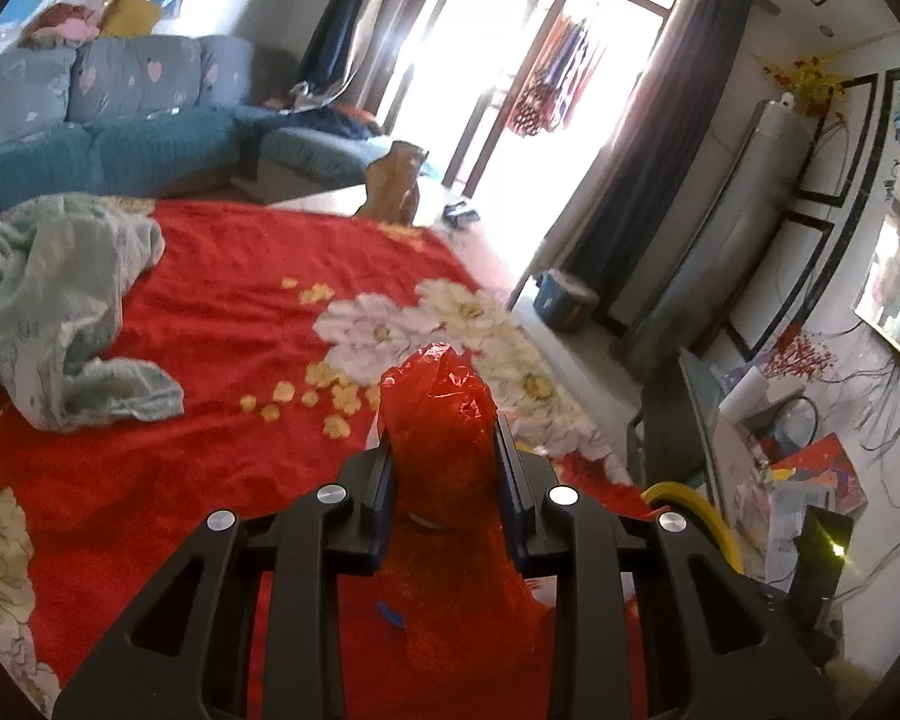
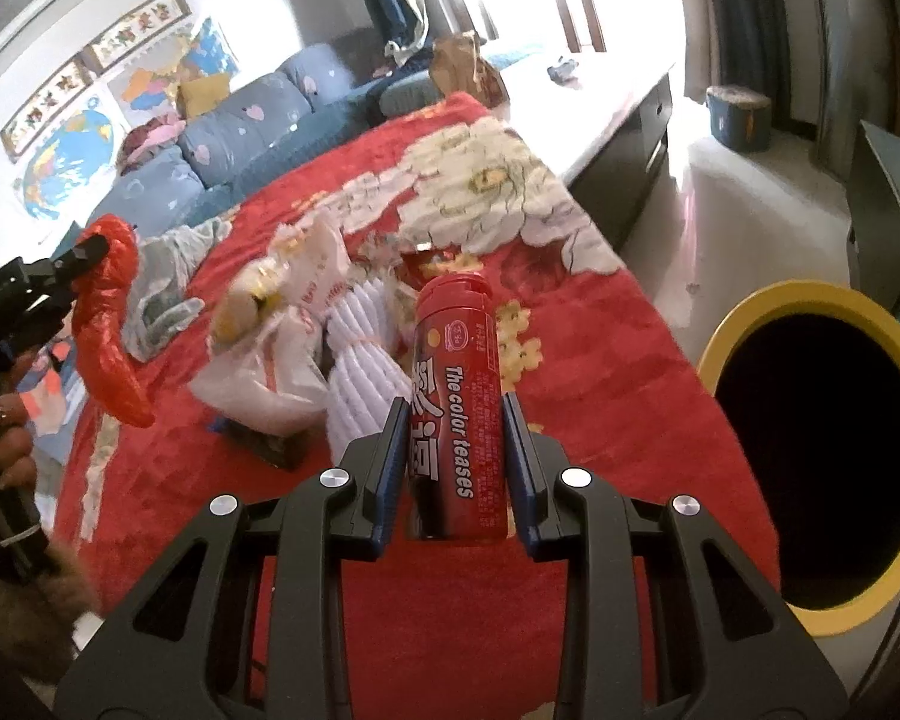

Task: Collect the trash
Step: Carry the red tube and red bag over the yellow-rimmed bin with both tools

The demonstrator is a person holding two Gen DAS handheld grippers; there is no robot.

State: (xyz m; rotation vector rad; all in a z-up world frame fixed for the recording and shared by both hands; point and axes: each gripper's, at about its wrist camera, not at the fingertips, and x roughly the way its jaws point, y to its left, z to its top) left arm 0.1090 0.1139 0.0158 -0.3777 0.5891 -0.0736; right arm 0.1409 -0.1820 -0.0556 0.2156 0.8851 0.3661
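Note:
My left gripper (image 1: 444,450) is shut on a crumpled red plastic bag (image 1: 441,414) and holds it above the red flowered cloth (image 1: 210,312). The same bag (image 2: 111,324) hangs from that gripper at the left of the right wrist view. My right gripper (image 2: 456,414) is shut on a red candy tube (image 2: 459,396) printed "The color teases", held above the cloth. A yellow-rimmed black bin (image 2: 822,450) stands open to the right of it; its rim also shows in the left wrist view (image 1: 690,504).
A pile of white plastic bags and wrappers (image 2: 306,336) lies on the cloth. A pale green cloth (image 1: 54,312) lies at the left. A brown paper bag (image 1: 393,183) stands at the far end. A blue sofa (image 1: 120,120) is behind.

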